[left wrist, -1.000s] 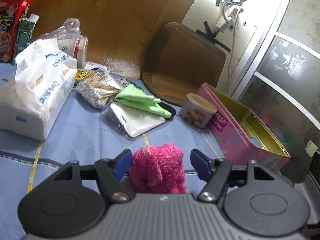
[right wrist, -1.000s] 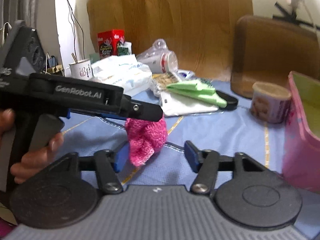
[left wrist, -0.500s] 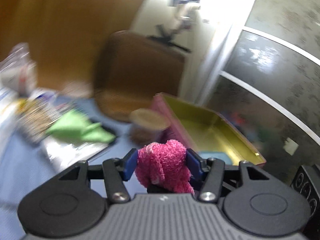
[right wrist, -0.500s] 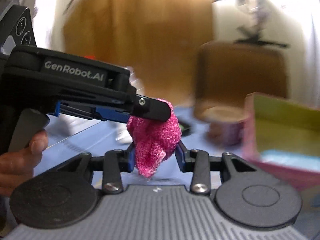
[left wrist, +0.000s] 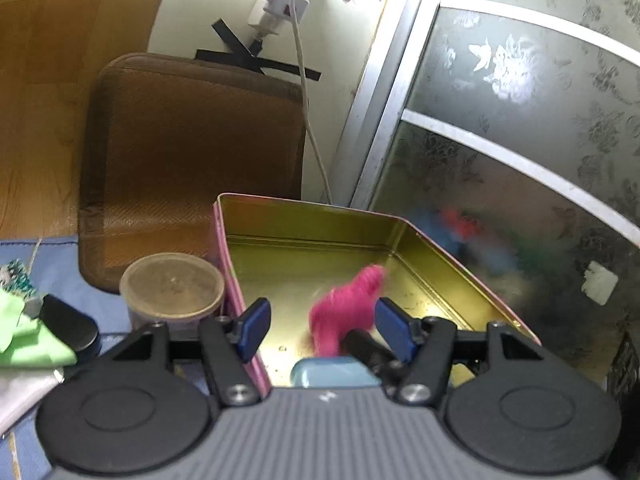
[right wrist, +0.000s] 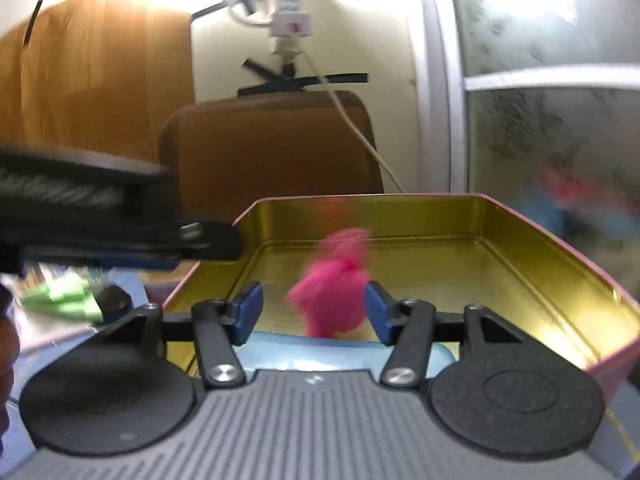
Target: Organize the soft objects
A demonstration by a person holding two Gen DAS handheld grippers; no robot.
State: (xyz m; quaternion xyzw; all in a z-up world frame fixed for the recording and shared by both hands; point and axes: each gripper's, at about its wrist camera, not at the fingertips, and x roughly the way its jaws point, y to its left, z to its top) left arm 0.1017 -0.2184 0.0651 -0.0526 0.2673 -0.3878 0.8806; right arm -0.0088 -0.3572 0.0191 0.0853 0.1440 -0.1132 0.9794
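A fuzzy pink soft toy [left wrist: 346, 312] shows blurred inside the open pink tin with a gold inside [left wrist: 304, 256], free of both grippers. My left gripper [left wrist: 324, 330] is open over the tin's near left end. My right gripper [right wrist: 312, 312] is open over the tin [right wrist: 520, 264], and the pink toy [right wrist: 334, 298] shows blurred between and beyond its fingers. A light blue object [right wrist: 340, 354] lies at the tin's near end. The left gripper's body [right wrist: 120, 220] crosses the left side of the right wrist view.
A round lidded snack tub [left wrist: 172, 290] stands just left of the tin. A green cloth [left wrist: 24, 340] and a black object [left wrist: 70, 324] lie further left on the blue tablecloth. A brown tray [left wrist: 192, 152] leans on the wall behind. A frosted glass door [left wrist: 520, 140] is on the right.
Both grippers carried the pink toy right to the tin, then opened. The toy has left the jaws and shows blurred in the tin.
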